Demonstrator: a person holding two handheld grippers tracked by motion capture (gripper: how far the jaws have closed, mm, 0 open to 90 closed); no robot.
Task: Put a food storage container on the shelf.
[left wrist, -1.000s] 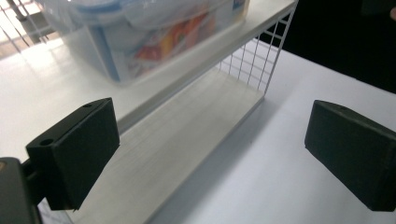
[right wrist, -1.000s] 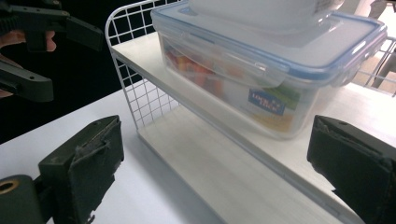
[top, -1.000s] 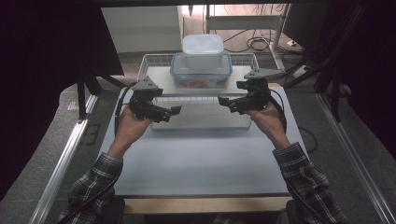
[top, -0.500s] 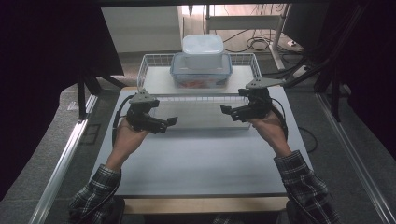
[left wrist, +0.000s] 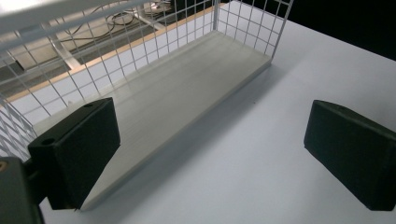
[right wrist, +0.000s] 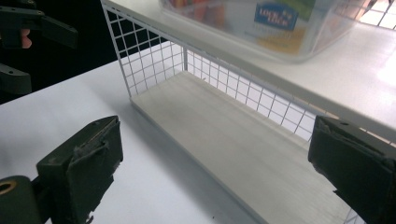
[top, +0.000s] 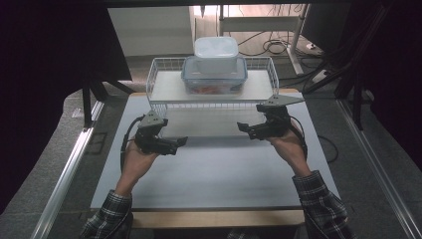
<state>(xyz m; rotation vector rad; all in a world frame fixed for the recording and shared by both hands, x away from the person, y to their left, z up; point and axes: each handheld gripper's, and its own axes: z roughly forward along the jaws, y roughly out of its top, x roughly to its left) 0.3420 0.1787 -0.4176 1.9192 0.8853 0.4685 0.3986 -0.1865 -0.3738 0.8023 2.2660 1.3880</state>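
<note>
Left gripper (top: pixel 180 143), high view: it has pulled back toward the person and away from the white wire-mesh two-tier shelf rack (top: pixel 164 69), dropping lower and further left than half a second ago. It hovers over the white table top (top: pixel 214 169), jaws spread wide, nothing between them. Its own view confirms this: black pads (left wrist: pixel 74 149) far apart, looking into the rack's bare lower wooden shelf board (left wrist: pixel 187 84).

Centre: the rack stands at the far edge of the table, unmoved. On its upper shelf sits a clear rectangular plastic food container with a blue-rimmed lid (top: pixel 215 74), and a smaller white-lidded translucent plastic tub (top: pixel 215 48) is stacked on top of it. Both are where they were before; neither gripper touches them.

Right gripper (top: pixel 242 127): it has also drawn back a little from the rack front, less than the left one. Jaws released, empty. In its view the pads (right wrist: pixel 88 163) frame the lower shelf, with the clear container (right wrist: pixel 275 23) just above on the upper tier.

Judgement: both tools have retreated together, open-handed, with the stack left on the rack. This reads as either placement finished and hands withdrawing, or a reset before a two-handed reach. A fresh approach is needed before any grasp.
</note>
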